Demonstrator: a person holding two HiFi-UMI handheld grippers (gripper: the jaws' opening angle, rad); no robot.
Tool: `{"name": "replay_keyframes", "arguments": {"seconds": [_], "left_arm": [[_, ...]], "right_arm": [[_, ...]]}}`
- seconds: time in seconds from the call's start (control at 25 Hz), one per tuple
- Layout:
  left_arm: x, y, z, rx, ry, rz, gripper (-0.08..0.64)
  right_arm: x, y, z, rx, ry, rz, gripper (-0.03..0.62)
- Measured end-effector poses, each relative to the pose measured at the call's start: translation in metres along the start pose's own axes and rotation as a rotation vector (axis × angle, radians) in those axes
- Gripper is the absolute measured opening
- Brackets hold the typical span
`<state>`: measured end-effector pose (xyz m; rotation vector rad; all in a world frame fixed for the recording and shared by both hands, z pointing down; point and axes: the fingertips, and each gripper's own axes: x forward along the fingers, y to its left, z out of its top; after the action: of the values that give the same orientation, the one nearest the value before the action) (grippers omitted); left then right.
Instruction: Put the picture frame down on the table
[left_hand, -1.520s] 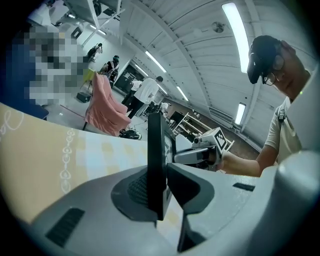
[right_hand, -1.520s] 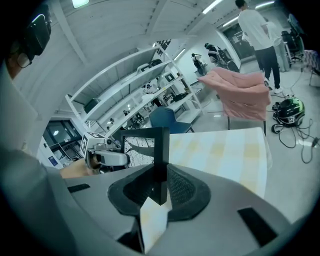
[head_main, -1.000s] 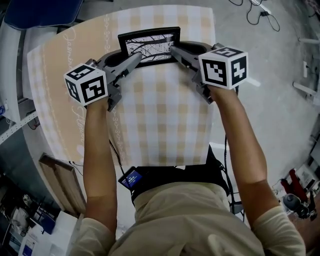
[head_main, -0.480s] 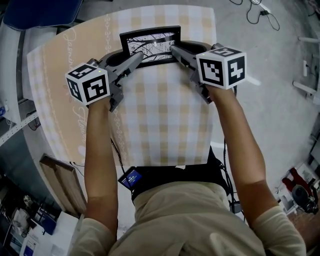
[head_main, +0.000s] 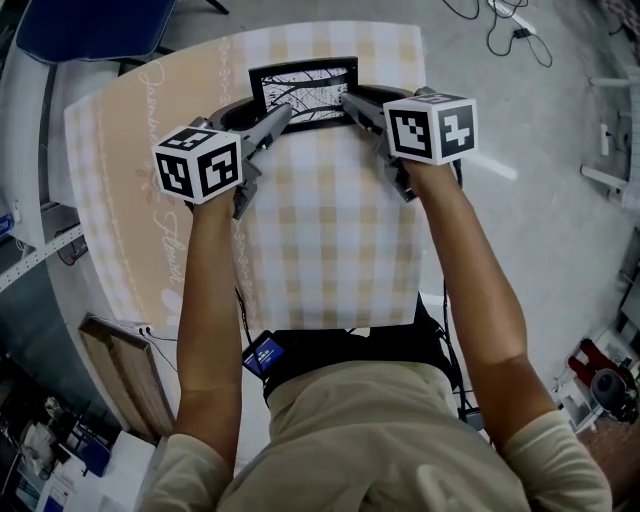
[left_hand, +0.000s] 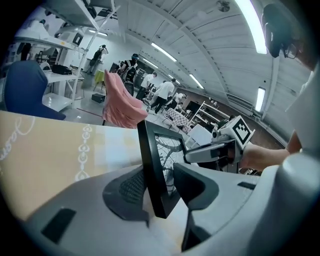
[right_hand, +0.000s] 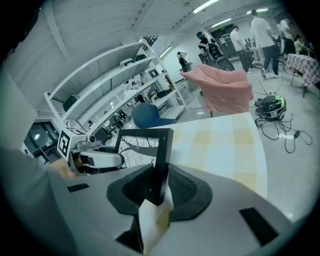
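Note:
A black picture frame (head_main: 303, 92) with a black-and-white branch print stands upright at the far side of the checked table (head_main: 330, 230). My left gripper (head_main: 272, 122) is shut on its left edge and my right gripper (head_main: 352, 105) on its right edge. In the left gripper view the frame (left_hand: 159, 165) sits edge-on between the jaws of the left gripper (left_hand: 160, 192). In the right gripper view the frame (right_hand: 145, 145) is pinched by the right gripper (right_hand: 159, 187). Whether the frame's lower edge touches the cloth cannot be told.
A blue chair (head_main: 90, 25) stands beyond the table's far left corner. Cables (head_main: 510, 25) and a helmet (right_hand: 270, 106) lie on the floor to the right. A pink cloth (right_hand: 225, 90) drapes a chair behind the table. Shelving (right_hand: 110, 85) stands to the left.
Both marker cubes have drawn a little inward toward each other. The frame stays gripped at both edges and looks slightly smaller in the head view.

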<state>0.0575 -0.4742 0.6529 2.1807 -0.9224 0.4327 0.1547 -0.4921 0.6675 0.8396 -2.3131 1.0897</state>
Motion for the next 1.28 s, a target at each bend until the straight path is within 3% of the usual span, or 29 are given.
{"name": "replay_keyframes", "arguments": {"seconds": [0.44, 0.8, 1.28], "left_arm": [[-0.027, -0.007, 0.006, 0.122, 0.048, 0.115, 0.172], [-0.022, 0.014, -0.006, 0.25, 0.114, 0.219, 0.223], [-0.056, -0.011, -0.003, 0.255, 0.099, 0.231, 0.23]], "right_arm": [[-0.014, 0.023, 0.007, -0.055, 0.042, -0.049, 0.086], [-0.004, 0.025, 0.01, -0.072, 0.026, -0.044, 0.086], [-0.059, 0.064, 0.022, -0.095, -0.054, -0.058, 0.081]]}}
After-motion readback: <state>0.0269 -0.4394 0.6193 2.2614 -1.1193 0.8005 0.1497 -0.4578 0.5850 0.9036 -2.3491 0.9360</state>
